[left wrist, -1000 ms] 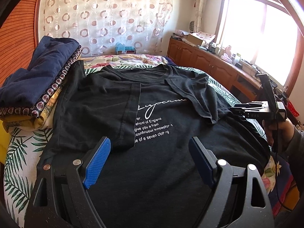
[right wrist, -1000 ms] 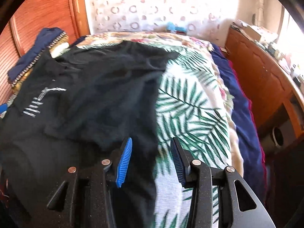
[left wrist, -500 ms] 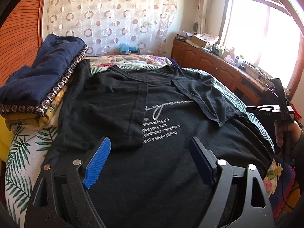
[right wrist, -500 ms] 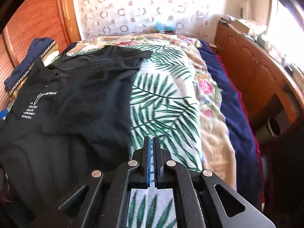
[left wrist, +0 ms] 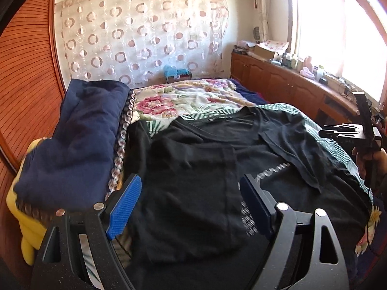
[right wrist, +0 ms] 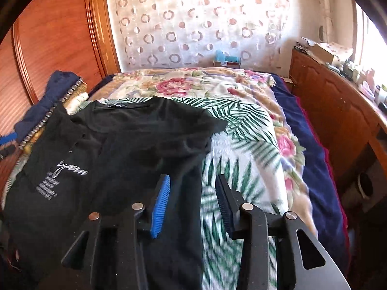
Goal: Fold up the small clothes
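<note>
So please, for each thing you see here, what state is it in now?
black T-shirt: spread on the bed, both sleeves folded in
navy garment: folded, on a pile at the bed's edge
left gripper: open, holding nothing
right gripper: jaws opening, nothing between them

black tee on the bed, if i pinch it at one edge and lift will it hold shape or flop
Likely flop: the black tee lies in soft wrinkles, its sleeves already folded over flat, so it looks like thin, limp cloth. Probably light, and one pinch would let the rest hang and undo those folds. It may drag rather than slide on the bedspread.
</note>
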Demonstrator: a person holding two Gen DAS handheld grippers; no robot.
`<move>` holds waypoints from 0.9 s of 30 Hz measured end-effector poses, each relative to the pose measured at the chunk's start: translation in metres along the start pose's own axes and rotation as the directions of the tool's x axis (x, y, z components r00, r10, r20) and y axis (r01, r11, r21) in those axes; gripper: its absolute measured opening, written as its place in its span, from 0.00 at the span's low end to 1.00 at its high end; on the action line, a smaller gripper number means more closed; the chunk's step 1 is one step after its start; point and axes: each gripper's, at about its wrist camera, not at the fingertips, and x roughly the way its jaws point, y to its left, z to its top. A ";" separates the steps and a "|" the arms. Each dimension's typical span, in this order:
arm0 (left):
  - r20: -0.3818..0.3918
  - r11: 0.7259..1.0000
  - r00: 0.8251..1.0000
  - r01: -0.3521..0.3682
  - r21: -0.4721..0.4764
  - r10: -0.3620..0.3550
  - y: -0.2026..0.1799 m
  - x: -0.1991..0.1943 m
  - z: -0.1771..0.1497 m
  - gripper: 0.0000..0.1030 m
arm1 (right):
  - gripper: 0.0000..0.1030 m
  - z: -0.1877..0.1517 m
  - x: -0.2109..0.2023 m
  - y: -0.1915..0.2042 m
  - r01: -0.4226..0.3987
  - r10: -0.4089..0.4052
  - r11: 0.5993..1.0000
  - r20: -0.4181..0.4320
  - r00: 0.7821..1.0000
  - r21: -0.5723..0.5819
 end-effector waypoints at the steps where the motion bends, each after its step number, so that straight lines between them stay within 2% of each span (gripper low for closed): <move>1: -0.009 1.000 1.000 -0.011 0.010 0.011 0.003 0.006 0.005 0.76 | 0.40 0.006 0.009 -0.002 0.002 -0.002 1.000 -0.007 1.000 -0.012; 7: -0.091 0.998 0.994 -0.052 0.040 0.056 0.023 0.047 0.037 0.55 | 0.40 0.024 0.041 -0.002 0.024 -0.027 0.998 -0.051 0.998 -0.051; 12: -0.166 0.994 0.980 -0.100 0.050 0.107 0.045 0.080 0.056 0.41 | 0.40 0.027 0.052 -0.001 -0.011 0.009 1.000 -0.067 0.998 -0.028; 15: -0.202 0.995 0.975 -0.088 0.045 0.095 0.055 0.096 0.062 0.29 | 0.40 0.027 0.058 0.002 -0.017 0.015 0.999 -0.078 0.997 -0.029; 19: -0.250 0.989 0.957 -0.132 0.070 0.146 0.061 0.113 0.065 0.28 | 0.40 0.030 0.056 -0.005 -0.030 0.030 1.000 -0.075 0.997 -0.008; 23: -0.278 0.986 0.946 -0.148 0.078 0.164 0.064 0.122 0.068 0.28 | 0.40 0.030 0.058 -0.012 -0.044 0.045 0.999 -0.069 0.997 0.016; 27: -0.301 0.980 0.935 -0.154 0.124 0.185 0.056 0.131 0.068 0.30 | 0.40 0.029 0.058 -0.010 -0.032 0.032 0.999 -0.071 0.997 0.005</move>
